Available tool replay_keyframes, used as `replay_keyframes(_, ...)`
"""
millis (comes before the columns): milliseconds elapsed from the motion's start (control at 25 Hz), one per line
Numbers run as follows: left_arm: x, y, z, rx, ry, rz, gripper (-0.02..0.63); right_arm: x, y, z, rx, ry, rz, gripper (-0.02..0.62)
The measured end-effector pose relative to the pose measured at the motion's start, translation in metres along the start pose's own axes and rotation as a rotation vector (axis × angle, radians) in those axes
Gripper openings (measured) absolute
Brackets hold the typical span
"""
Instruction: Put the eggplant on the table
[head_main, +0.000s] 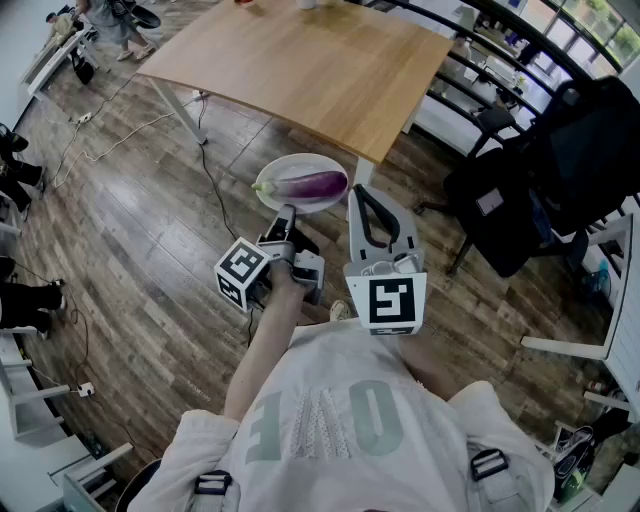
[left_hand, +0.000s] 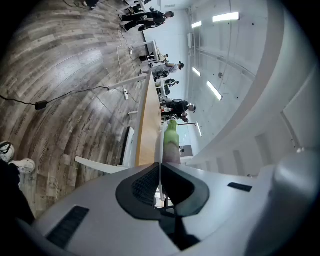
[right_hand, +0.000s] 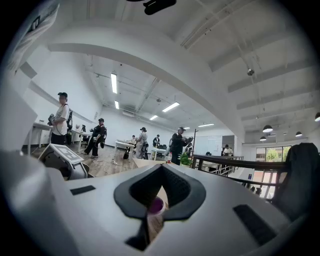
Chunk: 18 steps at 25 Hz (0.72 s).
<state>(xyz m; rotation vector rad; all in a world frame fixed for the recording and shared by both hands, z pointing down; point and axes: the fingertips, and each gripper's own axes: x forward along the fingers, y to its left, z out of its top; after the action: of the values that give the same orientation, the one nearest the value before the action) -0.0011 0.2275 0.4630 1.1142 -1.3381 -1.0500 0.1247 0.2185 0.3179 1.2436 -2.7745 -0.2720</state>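
A purple eggplant (head_main: 315, 184) with a green stem lies on a white plate (head_main: 275, 168), held above the wooden floor just in front of the light wooden table (head_main: 310, 60). My left gripper (head_main: 288, 211) is shut on the plate's near rim. In the left gripper view the thin white rim (left_hand: 160, 182) runs between the jaws, the eggplant's (left_hand: 171, 140) green end shows beyond them, and the table (left_hand: 148, 132) is edge-on. My right gripper (head_main: 354, 191) is shut, its tips beside the plate's right edge. The eggplant (right_hand: 156, 204) shows as a purple bit through the gap in its jaws (right_hand: 160, 167).
A black office chair (head_main: 520, 190) draped with dark cloth stands to the right, beside a railing. A black cable (head_main: 212, 185) runs over the floor under the table's near corner, next to a white table leg (head_main: 182, 110). People stand far off in the room.
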Motion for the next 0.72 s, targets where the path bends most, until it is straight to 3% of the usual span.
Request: replay_keyframes(720, 0.004, 0.0036, 0.0114, -0.019, -0.038, -0.009, 0.019, 0.0053, -0.0089, -0.0039, 0.038, -0.027, -0.004, 0.018)
